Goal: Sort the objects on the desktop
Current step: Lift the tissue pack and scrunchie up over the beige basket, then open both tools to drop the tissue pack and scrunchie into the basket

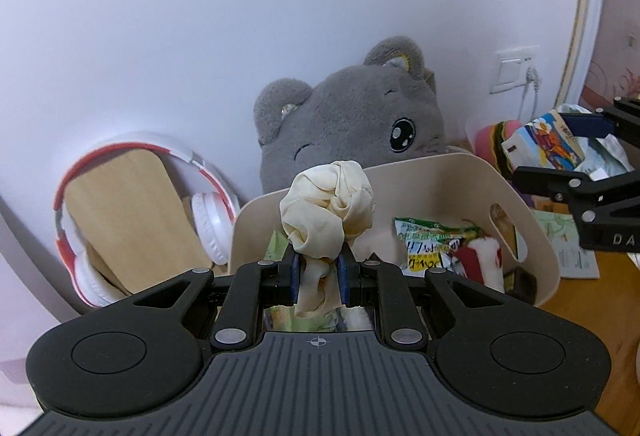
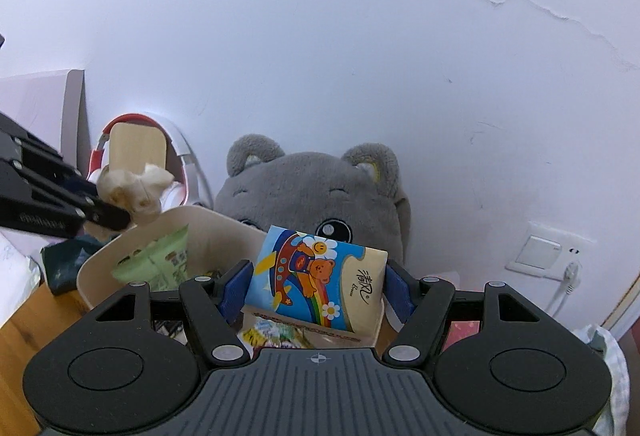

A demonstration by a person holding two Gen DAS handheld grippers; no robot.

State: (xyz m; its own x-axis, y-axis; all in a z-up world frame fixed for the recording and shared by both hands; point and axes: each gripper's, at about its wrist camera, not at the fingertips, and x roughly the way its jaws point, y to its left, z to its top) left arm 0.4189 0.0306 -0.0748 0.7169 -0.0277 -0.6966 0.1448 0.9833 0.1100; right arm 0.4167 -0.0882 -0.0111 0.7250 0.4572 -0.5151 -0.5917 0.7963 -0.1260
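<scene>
1. Tissue pack (image 2: 316,282), printed with a cartoon bear on a rainbow, Chinese characters and small script I cannot read, sits clamped in my right tongs (image 2: 316,286) above the cream bin (image 2: 208,232).
2. Crumpled cream cloth (image 1: 328,208) is pinched in my left tongs (image 1: 319,270), over the bin's near edge.
3. Inside the bin lies a green snack packet (image 1: 436,240) with partly legible print.
4. Behind the bin sits a grey plush (image 1: 352,108); white-and-red headphones (image 1: 208,220) hang around a wooden board (image 1: 132,212) to its left.

grey plush toy (image 1: 352,116) against cracked white wall (image 2: 320,36), beside a wall socket (image 2: 550,254).
</scene>
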